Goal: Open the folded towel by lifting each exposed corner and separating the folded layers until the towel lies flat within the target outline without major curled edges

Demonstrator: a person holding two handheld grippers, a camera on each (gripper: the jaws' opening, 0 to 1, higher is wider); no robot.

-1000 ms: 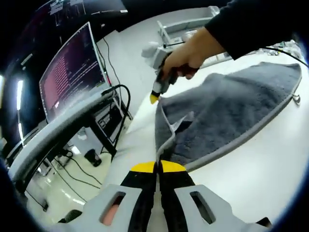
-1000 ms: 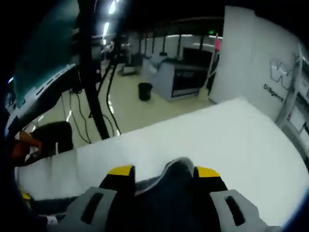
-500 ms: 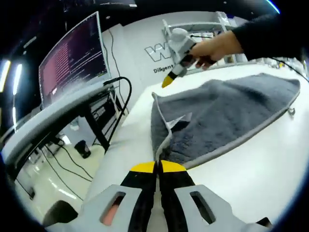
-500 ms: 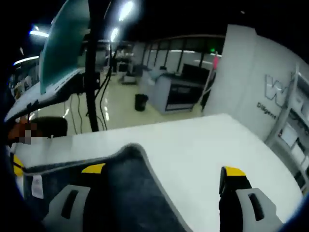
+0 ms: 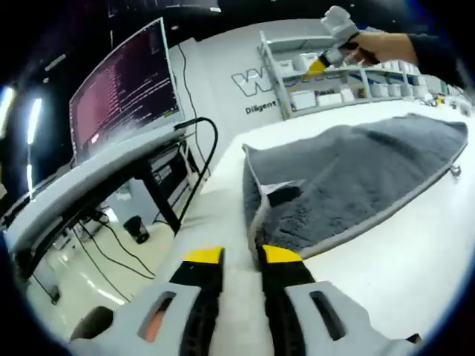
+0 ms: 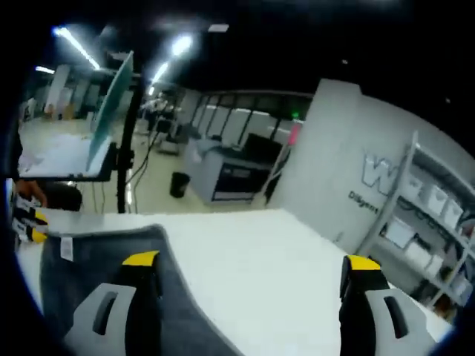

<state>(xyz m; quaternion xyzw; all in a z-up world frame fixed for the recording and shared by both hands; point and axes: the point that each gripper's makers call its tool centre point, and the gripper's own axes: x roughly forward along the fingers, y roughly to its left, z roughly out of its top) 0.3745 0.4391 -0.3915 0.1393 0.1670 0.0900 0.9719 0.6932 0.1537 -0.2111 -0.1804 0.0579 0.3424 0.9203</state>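
Covering much of a white tabletop (image 5: 415, 267), the grey towel (image 5: 349, 185) lies spread with pale piped edging and a small white label near its closest corner. That corner sits just ahead of the left gripper (image 5: 243, 256), whose yellow-tipped jaws stand slightly parted with bare table between them, grasping nothing. In the left gripper view the towel edge nearest the jaws curls up a little, and a dark fold shows beside the label.

The right gripper (image 5: 335, 31) appears at the top right of the left gripper view, held in a person's hand (image 5: 386, 48) above the far side of the table, clear of the towel. In the right gripper view its own jaws (image 6: 251, 261) are spread wide apart with nothing between them; the towel (image 6: 96, 259) lies on the table (image 6: 252, 252) below and to the left, its label visible near one edge.

Room details: a monitor (image 5: 126, 85) showing lines of text stands on a grey raised stand (image 5: 89, 185) at the table's left side, with black cables hanging beneath. A white wall panel (image 5: 223, 81) carries partial lettering, and white shelving (image 5: 349, 81) holds boxes behind the table. The right gripper view shows a glossy floor (image 6: 152, 194), ceiling light strips, a dark bin (image 6: 178, 182) and a grey counter unit (image 6: 230, 174).
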